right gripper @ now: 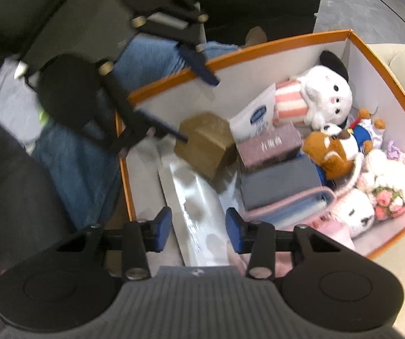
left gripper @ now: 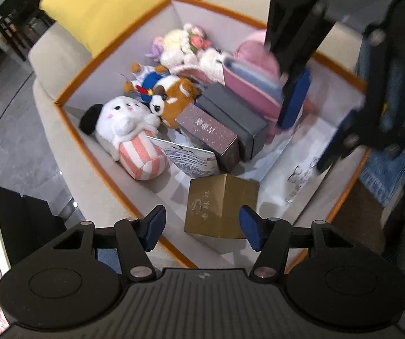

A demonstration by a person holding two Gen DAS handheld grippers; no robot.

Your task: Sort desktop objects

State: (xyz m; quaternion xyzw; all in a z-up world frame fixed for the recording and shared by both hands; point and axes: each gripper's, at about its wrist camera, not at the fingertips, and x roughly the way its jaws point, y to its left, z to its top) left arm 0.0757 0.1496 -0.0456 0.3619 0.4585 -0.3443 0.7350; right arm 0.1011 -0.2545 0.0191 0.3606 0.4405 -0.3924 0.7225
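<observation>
An orange-rimmed white box [left gripper: 61, 104] [right gripper: 259, 48] holds plush toys, small boxes and pouches. A gold box [left gripper: 219, 206] [right gripper: 205, 147] lies in its near part. My left gripper [left gripper: 202, 228] is open and empty, its pads apart on either side of the gold box's near end, just above the rim. My right gripper [right gripper: 199, 230] is open and empty over a glossy white packet [right gripper: 194, 206]. The right gripper also shows in the left wrist view [left gripper: 315, 124], above the box. The left gripper shows in the right wrist view [right gripper: 196, 104].
Inside are a white plush in striped trousers [left gripper: 129, 135], a brown dog plush [left gripper: 174, 99], a mauve box [left gripper: 211, 135], a grey box [left gripper: 233, 115] and a pink pouch [left gripper: 253, 84]. A yellow cushion [left gripper: 123, 2] lies on the beige sofa [left gripper: 52, 56]. Denim legs [right gripper: 75, 163] are beside the box.
</observation>
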